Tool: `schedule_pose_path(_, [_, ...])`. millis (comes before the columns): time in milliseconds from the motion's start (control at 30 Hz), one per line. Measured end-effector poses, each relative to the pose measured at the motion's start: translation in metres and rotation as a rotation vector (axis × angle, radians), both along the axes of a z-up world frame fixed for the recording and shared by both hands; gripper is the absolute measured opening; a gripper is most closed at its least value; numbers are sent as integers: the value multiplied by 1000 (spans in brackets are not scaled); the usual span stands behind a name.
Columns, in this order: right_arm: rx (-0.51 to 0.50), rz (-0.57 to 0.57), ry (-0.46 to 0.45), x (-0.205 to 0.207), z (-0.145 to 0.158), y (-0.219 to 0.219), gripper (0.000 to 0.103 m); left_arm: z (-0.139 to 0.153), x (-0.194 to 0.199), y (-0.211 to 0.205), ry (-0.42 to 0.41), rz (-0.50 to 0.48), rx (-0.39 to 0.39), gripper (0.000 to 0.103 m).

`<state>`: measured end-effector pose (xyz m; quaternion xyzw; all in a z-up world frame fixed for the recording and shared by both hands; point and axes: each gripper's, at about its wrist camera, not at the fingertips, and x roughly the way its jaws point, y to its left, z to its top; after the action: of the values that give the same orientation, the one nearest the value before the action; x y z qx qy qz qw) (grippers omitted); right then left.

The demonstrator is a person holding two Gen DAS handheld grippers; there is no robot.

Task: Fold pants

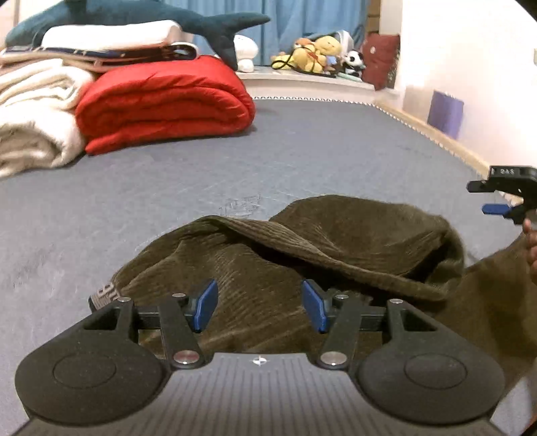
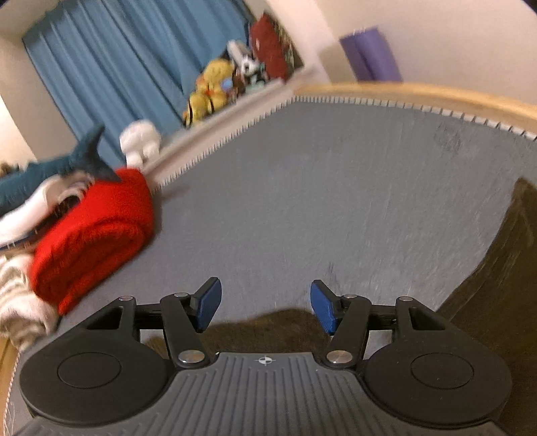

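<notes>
Olive-brown corduroy pants (image 1: 302, 255) lie crumpled on the grey bed surface (image 1: 167, 187), with a woven waistband label (image 1: 105, 293) at the left edge. My left gripper (image 1: 260, 307) is open and empty, just above the near part of the pants. My right gripper (image 2: 265, 307) is open and empty, hovering over the grey surface with pants fabric (image 2: 268, 327) under its base and more cloth at the right edge (image 2: 503, 268). It also shows in the left wrist view (image 1: 500, 198) at the far right, beside the pants.
A folded red quilt (image 1: 164, 104), a cream blanket (image 1: 33, 117), stacked linens and a plush shark (image 1: 134, 15) sit at the back left. Stuffed toys (image 1: 315, 53) line a shelf behind. The bed's wooden edge (image 1: 436, 134) runs along the right wall.
</notes>
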<state>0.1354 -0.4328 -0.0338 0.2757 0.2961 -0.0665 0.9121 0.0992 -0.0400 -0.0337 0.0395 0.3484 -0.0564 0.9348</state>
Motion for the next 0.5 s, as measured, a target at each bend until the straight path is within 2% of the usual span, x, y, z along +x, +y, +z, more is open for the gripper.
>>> schedule_pose_path(33, [-8,24,18,6,-5,4,61,-6,8,-1,9,16,15,61])
schedule_pose_path(200, [-74,196,77,36,-22,35,63,-13,20,13,39,58,-16,62])
schedule_pose_path(267, [-133,256,87,45,-27,51,66,-12,23,17,50,61,-16,66])
schedule_pose_path(333, [-226,263,74,52,-28,62,67,-11,22,20,54,67,-14,78])
schedule_pose_path(467, [-375,260,44,70,-35,67,78,-12,21,26,63,73,-26,82])
schedule_pose_path(500, [-402,277,42,75,-39,67,83,-13,21,27,72,72,-34,84])
